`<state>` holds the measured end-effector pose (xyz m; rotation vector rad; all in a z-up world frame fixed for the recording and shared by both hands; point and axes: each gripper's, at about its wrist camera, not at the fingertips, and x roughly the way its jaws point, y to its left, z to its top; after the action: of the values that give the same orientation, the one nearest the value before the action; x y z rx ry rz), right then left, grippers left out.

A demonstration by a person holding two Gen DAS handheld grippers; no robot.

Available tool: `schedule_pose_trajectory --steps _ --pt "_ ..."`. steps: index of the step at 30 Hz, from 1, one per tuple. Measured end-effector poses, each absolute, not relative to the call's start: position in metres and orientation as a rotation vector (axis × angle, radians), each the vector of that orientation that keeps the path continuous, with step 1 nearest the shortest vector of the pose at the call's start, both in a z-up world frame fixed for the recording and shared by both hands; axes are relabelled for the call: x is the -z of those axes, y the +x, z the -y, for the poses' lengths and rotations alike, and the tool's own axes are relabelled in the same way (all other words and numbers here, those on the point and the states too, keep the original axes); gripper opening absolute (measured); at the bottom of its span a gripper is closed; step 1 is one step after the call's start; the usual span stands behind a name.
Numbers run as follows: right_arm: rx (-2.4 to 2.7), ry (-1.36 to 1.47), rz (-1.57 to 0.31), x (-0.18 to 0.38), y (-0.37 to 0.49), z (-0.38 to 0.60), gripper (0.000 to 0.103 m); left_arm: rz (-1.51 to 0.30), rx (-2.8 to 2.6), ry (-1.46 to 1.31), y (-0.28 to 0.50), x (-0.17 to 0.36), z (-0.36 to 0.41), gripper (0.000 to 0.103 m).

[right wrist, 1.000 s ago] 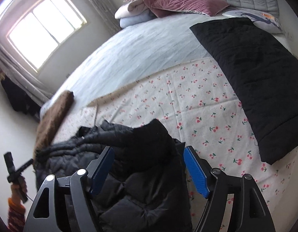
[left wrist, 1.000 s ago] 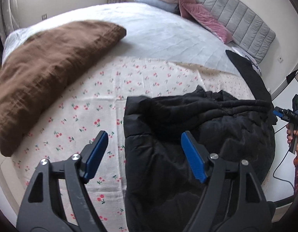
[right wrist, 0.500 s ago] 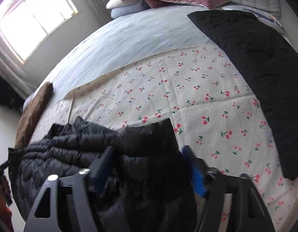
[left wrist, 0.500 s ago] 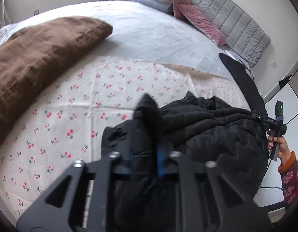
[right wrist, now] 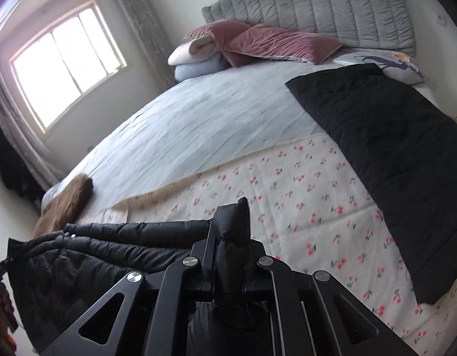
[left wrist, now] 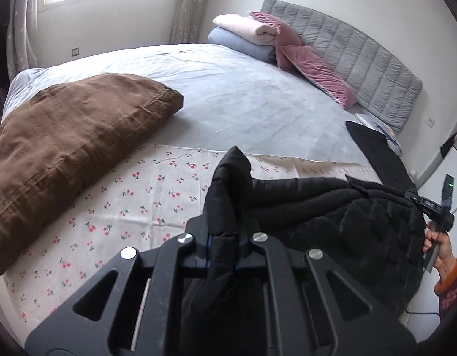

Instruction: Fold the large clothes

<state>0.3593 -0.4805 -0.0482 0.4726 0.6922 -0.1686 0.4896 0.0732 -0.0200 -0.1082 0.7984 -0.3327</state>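
The left tongs are clamped on a fold of the black jacket, and a peak of padded cloth stands up between the closed fingers. The right tongs are likewise pinched shut on another bunched edge of the jacket, with a stub of cloth poking up above the fingers. Between the two grips the jacket stretches as a puffy, quilted band, its bulk hanging low over the near edge of the bed; whether the lower part rests on the mattress or hangs free is hard to tell from these angles.

The jacket is held above a cherry-print sheet that covers the near part of the bed, with a pale blue sheet beyond it. A brown pillow lies at the left side of the bed, well apart from the jacket. A black quilt lies flat along the right side. At the head of the bed, pink pillows and folded blankets lean against a grey padded headboard. A window lights the far wall. In the left wrist view, the person's right hand grips its handle beside the jacket.
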Motion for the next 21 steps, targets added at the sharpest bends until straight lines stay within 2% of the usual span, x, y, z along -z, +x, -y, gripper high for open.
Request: schedule_pose_trajectory --steps 9,17,19,21 --pt "0.307 0.414 -0.793 0.097 0.407 0.489 0.009 -0.878 0.199 -0.041 0.546 0.088 -0.047 0.013" --pt "0.338 0.412 -0.871 0.124 0.411 0.501 0.011 -0.945 0.046 -0.044 0.565 0.118 -0.065 0.027" --pt "0.354 0.388 -0.875 0.119 0.407 0.501 0.02 -0.934 0.009 -0.019 0.565 0.113 -0.068 0.035" --pt "0.382 0.353 -0.865 0.108 0.402 0.499 0.028 -0.906 0.003 0.022 0.561 0.101 -0.067 0.035"
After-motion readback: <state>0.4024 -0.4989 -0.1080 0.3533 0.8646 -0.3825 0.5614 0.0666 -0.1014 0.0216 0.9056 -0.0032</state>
